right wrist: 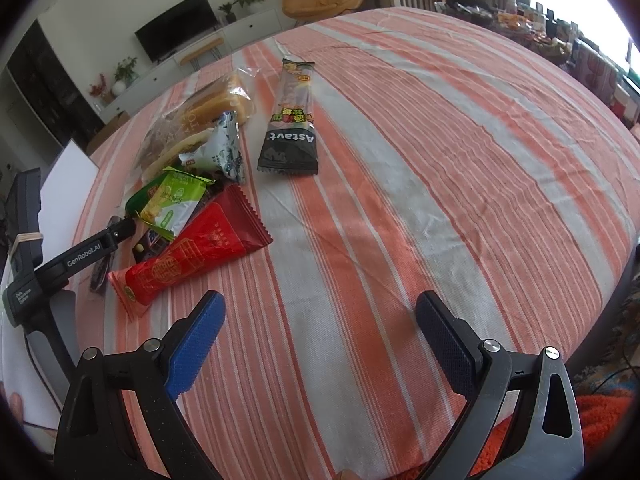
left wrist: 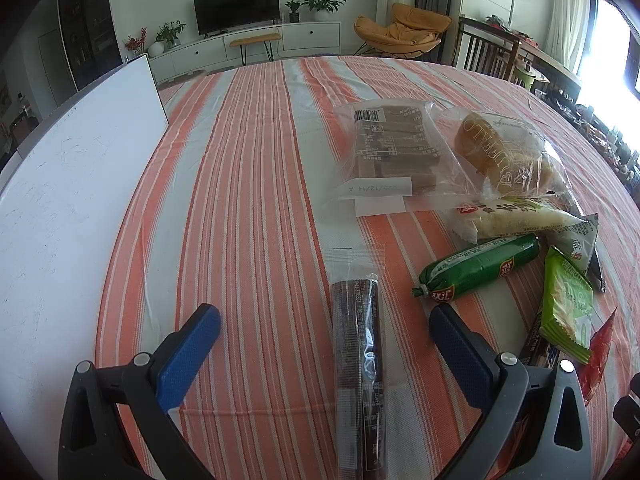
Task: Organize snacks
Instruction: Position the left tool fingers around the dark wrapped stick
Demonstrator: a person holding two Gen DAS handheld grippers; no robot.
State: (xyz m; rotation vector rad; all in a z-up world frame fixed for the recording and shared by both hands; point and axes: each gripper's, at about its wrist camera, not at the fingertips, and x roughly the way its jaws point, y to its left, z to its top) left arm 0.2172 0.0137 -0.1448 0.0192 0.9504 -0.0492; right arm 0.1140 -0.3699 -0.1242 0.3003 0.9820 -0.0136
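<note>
My left gripper (left wrist: pixel 324 316) is open; a dark brown snack stick in clear wrap (left wrist: pixel 360 364) lies on the striped cloth between its fingers, nearer the right one. Beyond it lie a clear bag of brown bars (left wrist: pixel 388 148), a bread bag (left wrist: pixel 508 152), a white rice-snack pack (left wrist: pixel 524 220), a green sausage (left wrist: pixel 480 268) and a light green packet (left wrist: pixel 566 308). My right gripper (right wrist: pixel 320 312) is open and empty over bare cloth. Ahead of it lie a red packet (right wrist: pixel 196 252), the light green packet (right wrist: pixel 172 200) and a black Astavi packet (right wrist: pixel 292 124).
A white board (left wrist: pixel 72 184) lies along the table's left side. The left gripper's body (right wrist: pixel 64 264) shows at the left of the right wrist view, by the snack pile. Chairs and a cluttered table stand beyond the far right edge.
</note>
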